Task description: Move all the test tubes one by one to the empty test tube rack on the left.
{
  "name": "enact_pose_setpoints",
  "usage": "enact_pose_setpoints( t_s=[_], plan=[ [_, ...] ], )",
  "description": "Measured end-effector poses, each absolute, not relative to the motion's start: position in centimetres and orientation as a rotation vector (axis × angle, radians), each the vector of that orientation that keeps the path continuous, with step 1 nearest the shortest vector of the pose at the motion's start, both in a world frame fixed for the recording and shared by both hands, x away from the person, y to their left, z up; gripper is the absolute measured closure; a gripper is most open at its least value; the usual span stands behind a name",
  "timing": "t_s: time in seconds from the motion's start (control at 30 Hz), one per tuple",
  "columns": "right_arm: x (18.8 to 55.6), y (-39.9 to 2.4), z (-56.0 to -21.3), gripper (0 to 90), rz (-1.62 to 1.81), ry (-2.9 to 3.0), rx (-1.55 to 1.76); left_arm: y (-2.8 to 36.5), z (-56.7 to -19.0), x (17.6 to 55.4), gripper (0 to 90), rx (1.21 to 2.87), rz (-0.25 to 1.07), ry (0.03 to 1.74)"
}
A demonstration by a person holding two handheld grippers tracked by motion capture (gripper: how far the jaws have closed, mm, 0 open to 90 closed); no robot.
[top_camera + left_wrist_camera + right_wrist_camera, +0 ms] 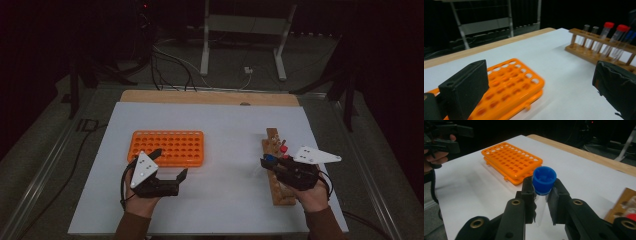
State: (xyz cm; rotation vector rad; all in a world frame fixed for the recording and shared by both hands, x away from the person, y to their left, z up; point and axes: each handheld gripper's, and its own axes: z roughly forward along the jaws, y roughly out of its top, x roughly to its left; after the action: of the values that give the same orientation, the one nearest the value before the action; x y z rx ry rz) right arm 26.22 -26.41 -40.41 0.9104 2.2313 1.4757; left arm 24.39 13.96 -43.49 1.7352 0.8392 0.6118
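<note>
My right claw [541,195] pinches the blue-capped tube [544,180] just under its cap, beside the wooden rack [278,175]. Left claw [170,167] gapes, holding nothing, near the orange rack [170,147]. Risk: tube pivots, misses a hole.

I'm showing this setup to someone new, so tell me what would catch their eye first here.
Probably the bright orange tube rack on the white table, empty, just ahead of the open left claw. Next, the blue-capped tube clamped upright in the right claw, with the wooden rack of red-capped and blue-capped tubes at the table's right side.
</note>
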Motion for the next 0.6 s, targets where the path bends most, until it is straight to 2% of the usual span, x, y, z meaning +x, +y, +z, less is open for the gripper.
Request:
enact_pose_setpoints(
  t_s=[0.5,0.6],
  plan=[
    [27.3,-22.4,-40.5,76.9,1.482,2.286,0.893,6.6,-43.9,26.2,7.9,1.812,0.473,0.727],
    [27.4,-21.6,-40.6,76.8,1.484,2.293,0.889,5.4,-43.8,26.2,14.6,1.825,0.448,0.694]
  ],
)
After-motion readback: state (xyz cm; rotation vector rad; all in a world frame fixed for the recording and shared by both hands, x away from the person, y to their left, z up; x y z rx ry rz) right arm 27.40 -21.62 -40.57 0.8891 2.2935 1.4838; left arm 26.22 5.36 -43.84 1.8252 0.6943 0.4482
